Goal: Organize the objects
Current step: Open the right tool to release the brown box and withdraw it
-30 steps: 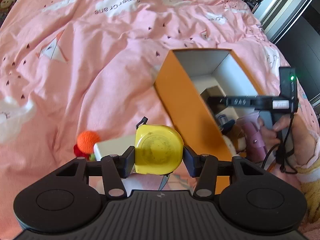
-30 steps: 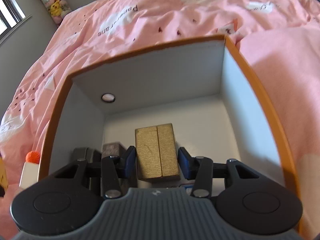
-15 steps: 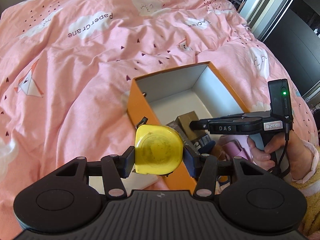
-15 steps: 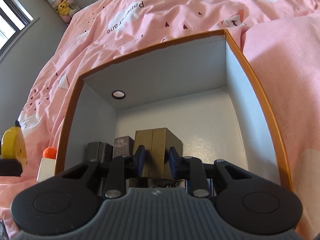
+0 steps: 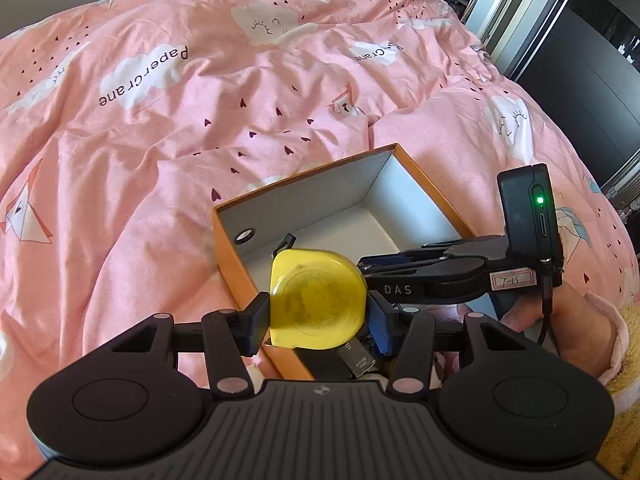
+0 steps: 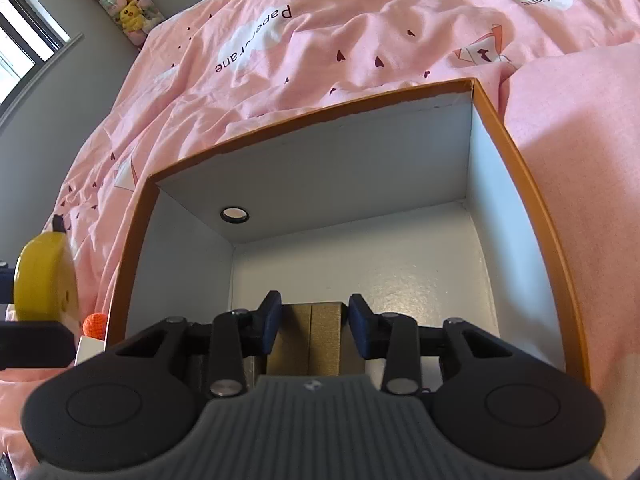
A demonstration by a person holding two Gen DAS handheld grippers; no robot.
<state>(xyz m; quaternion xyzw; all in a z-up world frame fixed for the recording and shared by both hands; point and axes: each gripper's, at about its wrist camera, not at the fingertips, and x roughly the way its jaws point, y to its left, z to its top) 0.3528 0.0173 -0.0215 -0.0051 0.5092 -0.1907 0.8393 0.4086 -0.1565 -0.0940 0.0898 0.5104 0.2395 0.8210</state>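
Gripping the yellow tape measure [image 5: 318, 300] in my left claw [image 5: 318, 316], pads tight on both sides, over the orange box [image 5: 232, 256] near its left wall. Gold block [image 6: 316, 336] sits on the box floor betw. my right claw [image 6: 315, 320] pads, which just opened wider, gaps both sides. Box rests on pink bed cover [image 5: 160, 128]; orange ball [image 6: 95, 325] outside it.

soft cloth, card, scuffed plastic

ahead of the claw [image 5: 318, 318]: matt card box [image 5: 232, 258], creased cotton quilt [image 5: 200, 120]; between its pads, glossy scuffed plastic tape [image 5: 316, 300].
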